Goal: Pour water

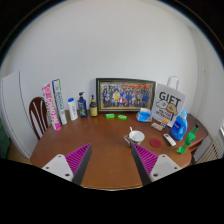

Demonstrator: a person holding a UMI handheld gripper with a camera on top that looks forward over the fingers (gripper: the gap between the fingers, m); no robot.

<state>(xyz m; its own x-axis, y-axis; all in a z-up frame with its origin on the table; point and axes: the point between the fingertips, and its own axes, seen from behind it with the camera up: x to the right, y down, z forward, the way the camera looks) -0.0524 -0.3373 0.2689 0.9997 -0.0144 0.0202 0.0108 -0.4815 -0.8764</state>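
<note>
Only the one view here, riding on my tool, so that's all I've got to go on. The fingers are spread wide with nothing between them, just bare desk showing in the gap. I'm holding it back and fairly high, which makes sense to me: from here I can see the whole spread before picking anything.

Stuff is mostly pushed to the back and the sides, so the middle of the desk is free to work in. A framed photo leans against the wall at the back, with a few bottles standing just beside it and some boxes further along that side. On the other side there's a gift bag and a blue bottle near it.

For pouring, my guess is the small white cup is the one that matters. It sits upright just beyond one finger, closer than anything else, apart from the clutter. Can't tell if there's water in it. The blue bottle looks like a possible source, but that's a guess. Nothing's grabbed yet, so the job hasn't really started.
</note>
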